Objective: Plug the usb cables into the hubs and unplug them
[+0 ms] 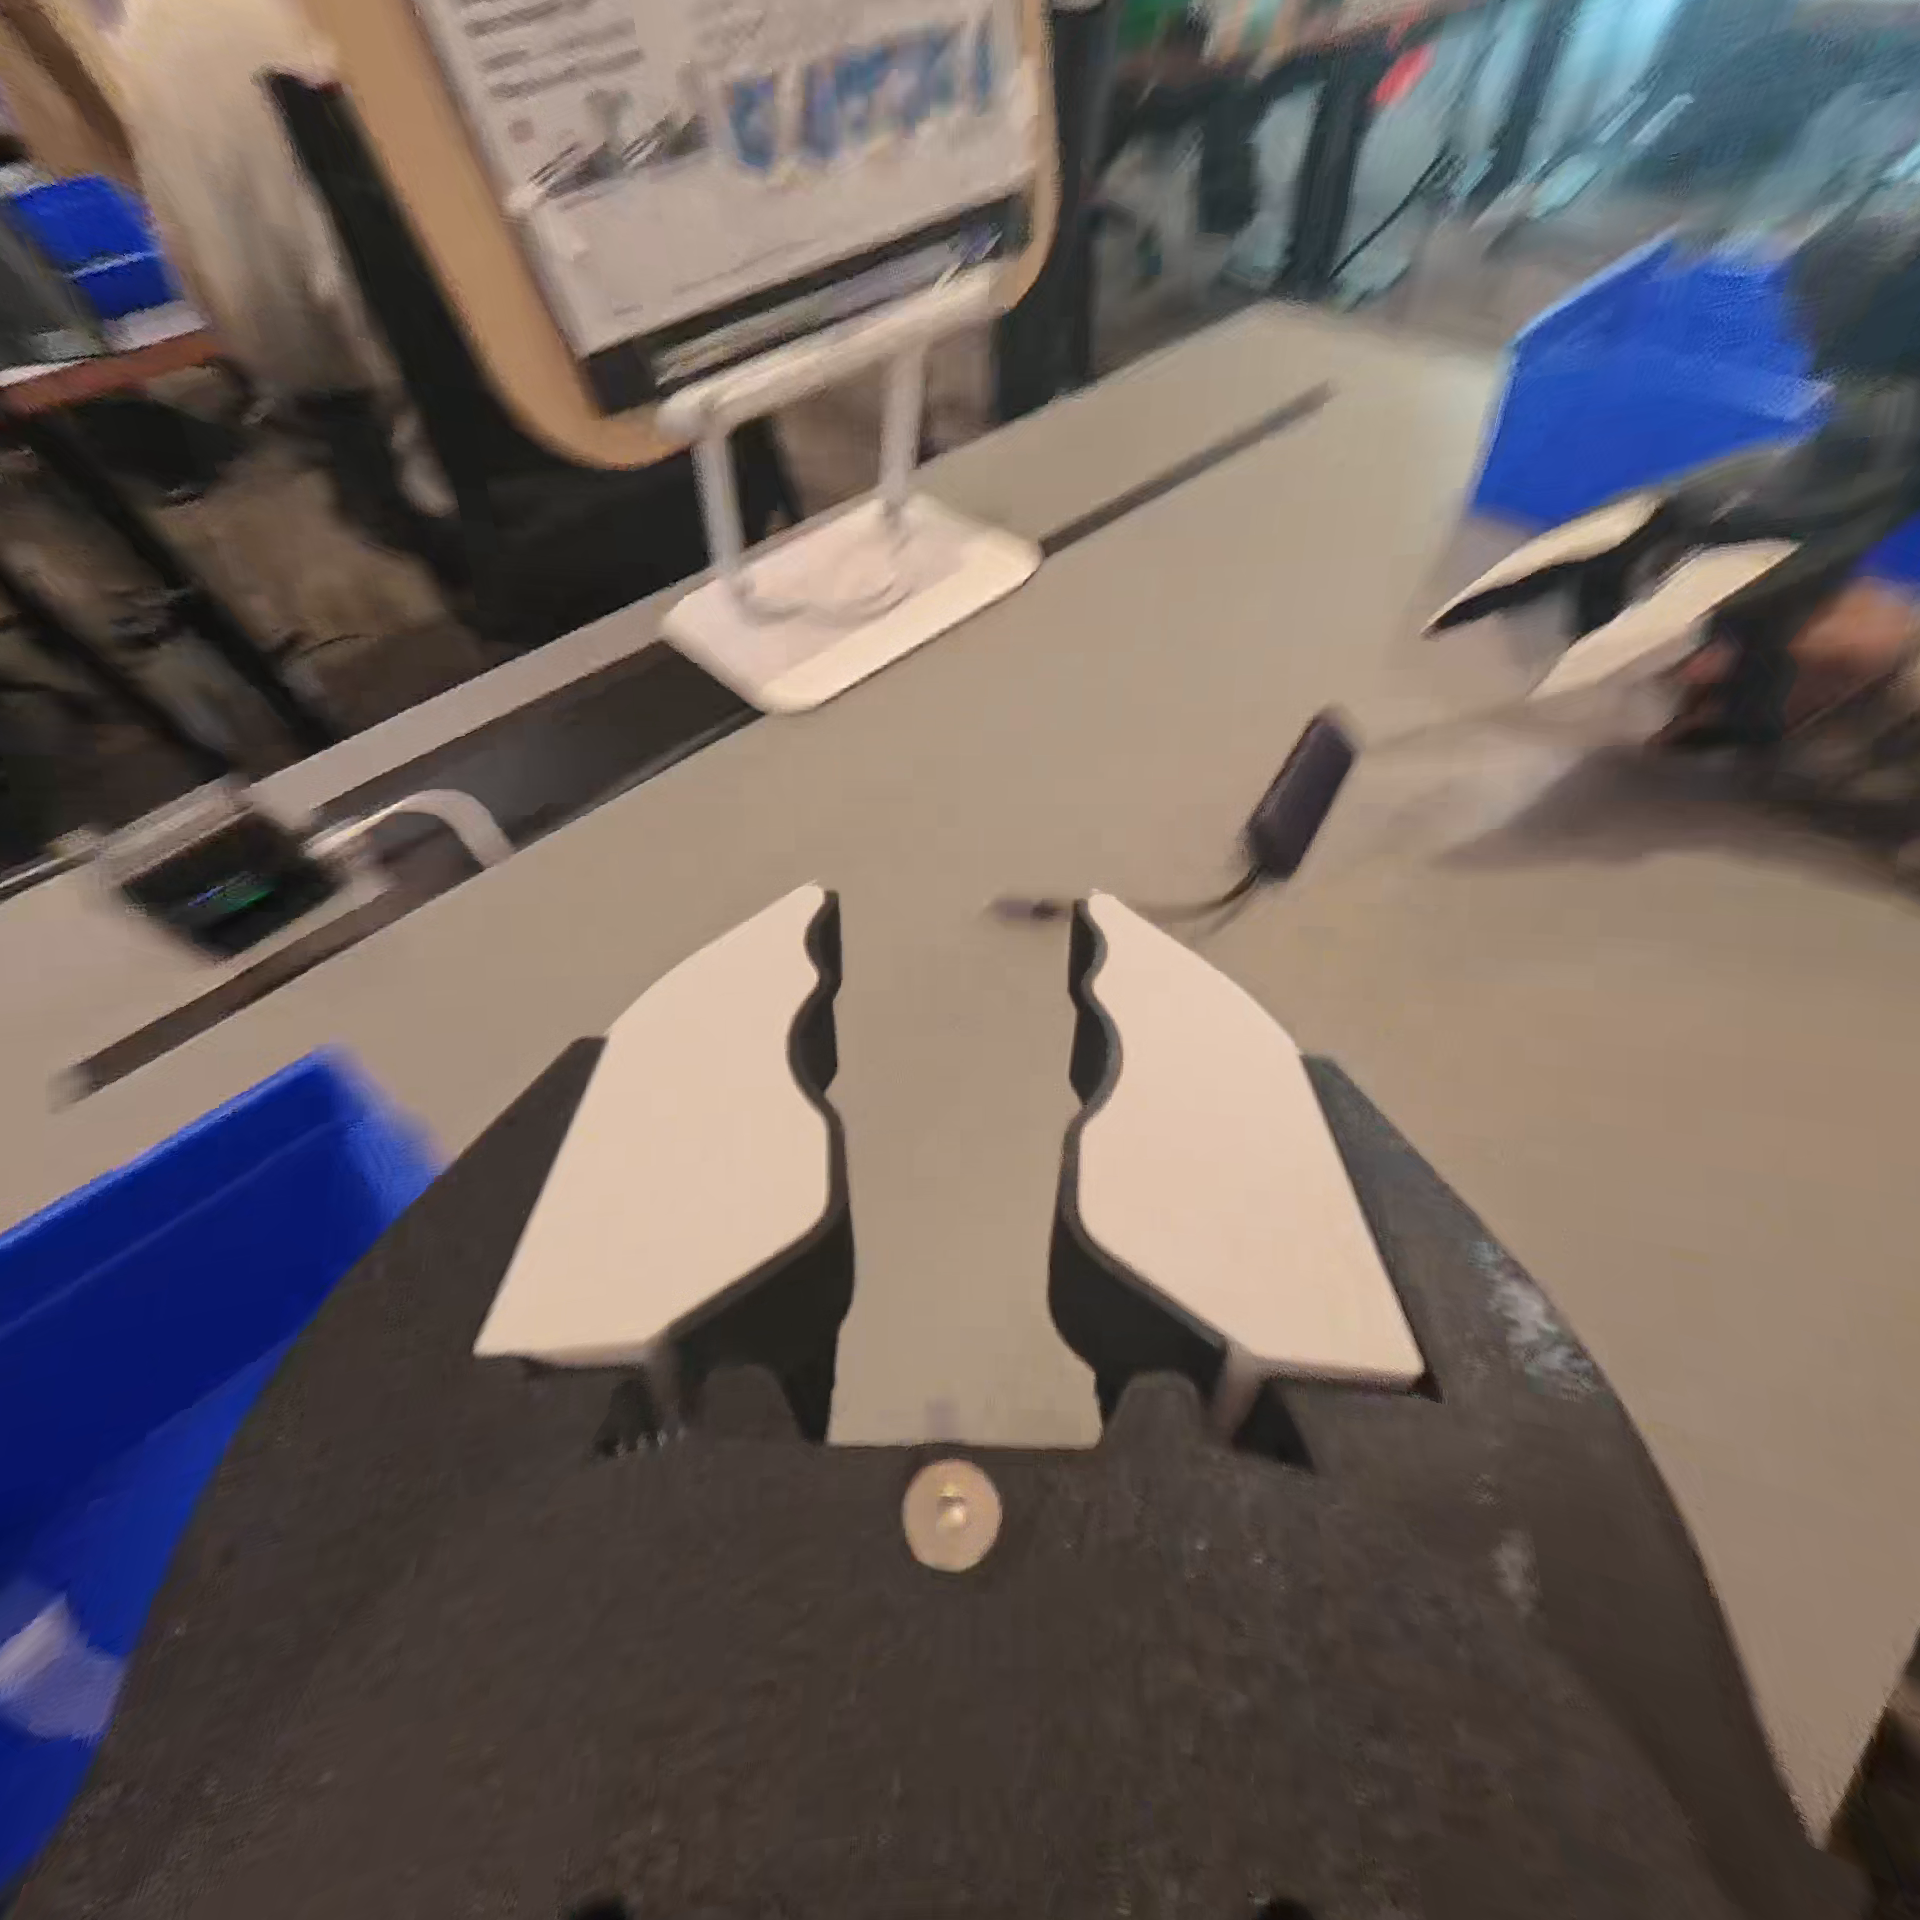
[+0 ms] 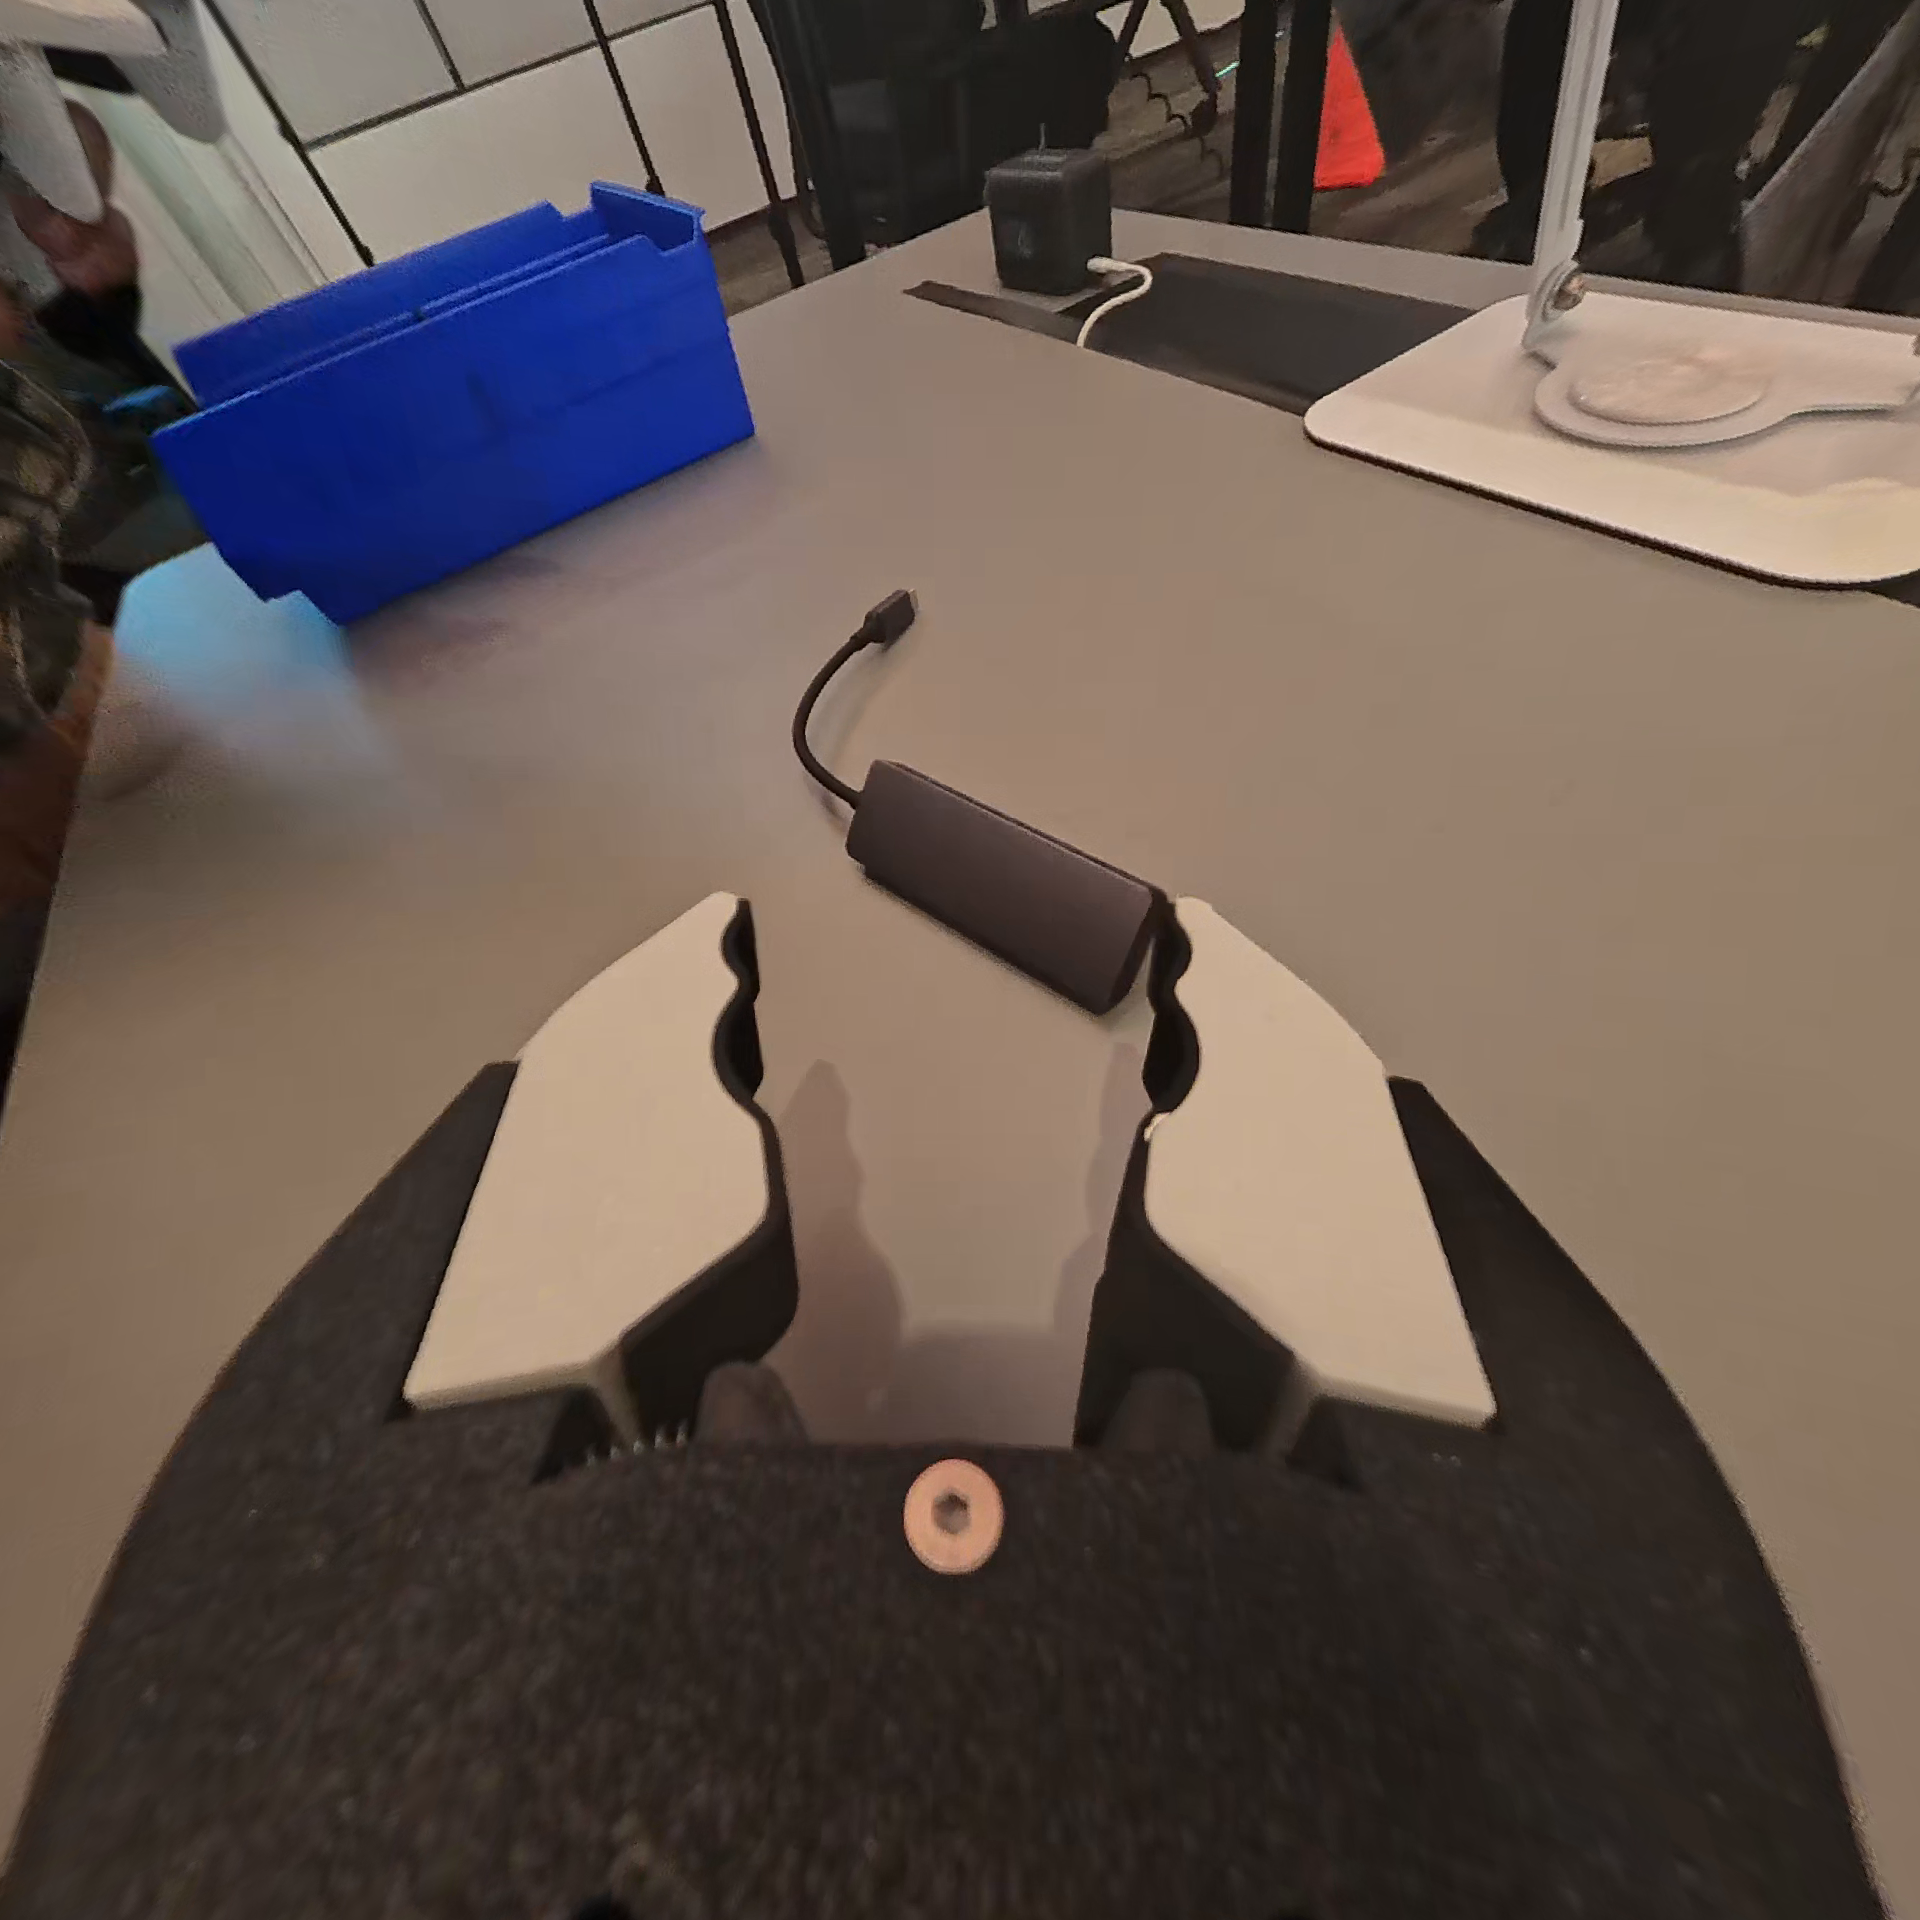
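A dark USB hub [image 2: 1003,902] is seen lying flat on the grey counter [image 2: 1455,779], its short attached cable [image 2: 821,717] curling away to a plug [image 2: 888,611] that rests unconnected on the surface. In the right wrist view, the right gripper [image 2: 956,914] is held just above the counter with its jaws spread wide and nothing between them; the near end of the hub is found just beside the tip of the right-hand finger, though contact cannot be judged. A blue plastic bin [image 2: 457,416] is placed farther back on the left, a white stand base [image 2: 1621,457] at the far right, and a small black box [image 2: 1044,218] with a white cord near the far edge. The left wrist view is heavily blurred by motion. There, the left gripper [image 1: 954,904] is shown with a moderate gap between its jaws, empty, over bare counter. The hub [image 1: 1299,784] is seen beyond it to the right, well apart, with the right gripper [image 1: 1496,644] near the hub's far side. A second blue bin [image 1: 156,1299] is visible at the lower left, and a white stand base [image 1: 852,613] carrying a printed sheet stands behind.
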{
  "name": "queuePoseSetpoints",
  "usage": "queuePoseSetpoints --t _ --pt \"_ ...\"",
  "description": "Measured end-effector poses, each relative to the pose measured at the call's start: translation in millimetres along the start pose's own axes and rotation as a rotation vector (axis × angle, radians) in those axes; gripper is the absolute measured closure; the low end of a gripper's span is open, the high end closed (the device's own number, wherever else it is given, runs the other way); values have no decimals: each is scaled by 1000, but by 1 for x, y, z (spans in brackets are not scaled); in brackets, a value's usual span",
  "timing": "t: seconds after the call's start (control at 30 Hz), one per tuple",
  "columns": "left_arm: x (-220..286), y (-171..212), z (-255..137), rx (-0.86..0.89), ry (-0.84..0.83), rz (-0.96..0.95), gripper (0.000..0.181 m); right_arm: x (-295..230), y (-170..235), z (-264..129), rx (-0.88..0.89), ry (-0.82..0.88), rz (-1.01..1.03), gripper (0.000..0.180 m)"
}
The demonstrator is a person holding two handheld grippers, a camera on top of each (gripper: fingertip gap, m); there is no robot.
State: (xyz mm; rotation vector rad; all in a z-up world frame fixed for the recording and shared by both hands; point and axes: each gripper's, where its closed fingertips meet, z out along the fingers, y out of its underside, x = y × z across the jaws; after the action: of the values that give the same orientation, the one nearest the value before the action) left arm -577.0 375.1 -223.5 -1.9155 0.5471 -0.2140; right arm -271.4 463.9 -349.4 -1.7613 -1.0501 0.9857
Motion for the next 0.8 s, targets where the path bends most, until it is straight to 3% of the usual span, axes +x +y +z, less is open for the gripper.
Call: queuePoseSetpoints --t 0.17,0.3,0.5,0.8 --pt "-81 81 -93 -401 -187 -66 138 -6 0 0 -15 -25 -18 108" --pt "-110 140 -133 -617 -233 -230 139 -11 3 3 -39 -35 -35 109" --pt "-134 182 -157 -744 -322 -330 139 -13 7 6 -66 -14 -80 112" --pt "-149 211 -174 -954 -288 -182 142 -10 9 6 -74 -13 -80 114"
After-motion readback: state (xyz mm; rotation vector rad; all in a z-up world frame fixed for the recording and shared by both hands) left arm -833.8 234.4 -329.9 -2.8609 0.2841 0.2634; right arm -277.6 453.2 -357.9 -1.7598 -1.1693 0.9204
